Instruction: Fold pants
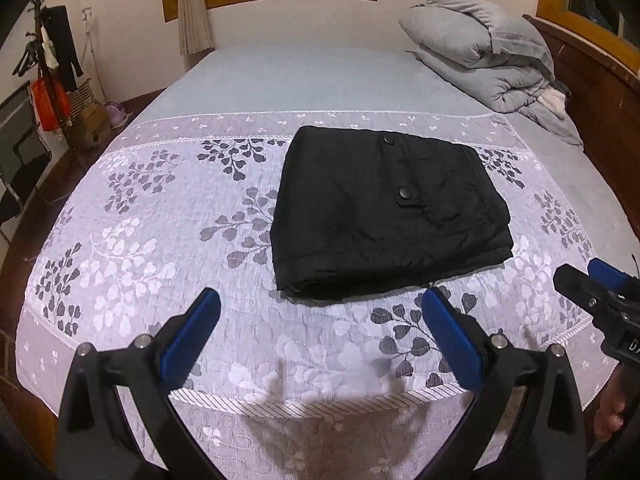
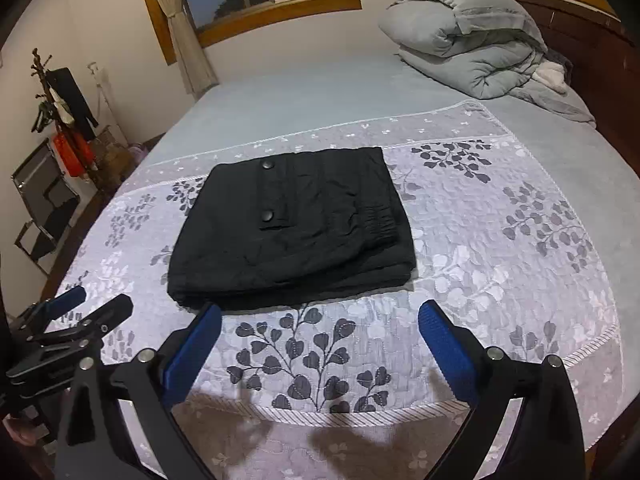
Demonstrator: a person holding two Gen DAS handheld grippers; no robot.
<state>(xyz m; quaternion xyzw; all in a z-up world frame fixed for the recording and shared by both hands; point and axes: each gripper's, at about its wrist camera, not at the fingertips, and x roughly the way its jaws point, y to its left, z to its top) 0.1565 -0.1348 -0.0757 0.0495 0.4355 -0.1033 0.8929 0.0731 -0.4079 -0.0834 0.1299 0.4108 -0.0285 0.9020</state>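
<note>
Black pants [image 1: 384, 212] lie folded into a compact rectangle on the leaf-patterned bedspread [image 1: 160, 216], two snap buttons showing on top. In the right wrist view the same pants [image 2: 292, 236] show an elastic waistband on the right side. My left gripper [image 1: 322, 304] hovers just short of the pants' near edge, open, nothing between its blue pads. My right gripper [image 2: 320, 316] is also open and empty, close to the near edge of the pants. Each gripper appears at the edge of the other's view: the right one [image 1: 592, 280], the left one [image 2: 92, 304].
A rolled grey duvet [image 1: 480, 52] lies at the far right by the wooden headboard [image 1: 600, 92]. A coat rack with clothes [image 1: 52, 68] and a folding chair [image 1: 20, 152] stand left of the bed. The bedspread's near edge [image 1: 320, 408] drops off below the grippers.
</note>
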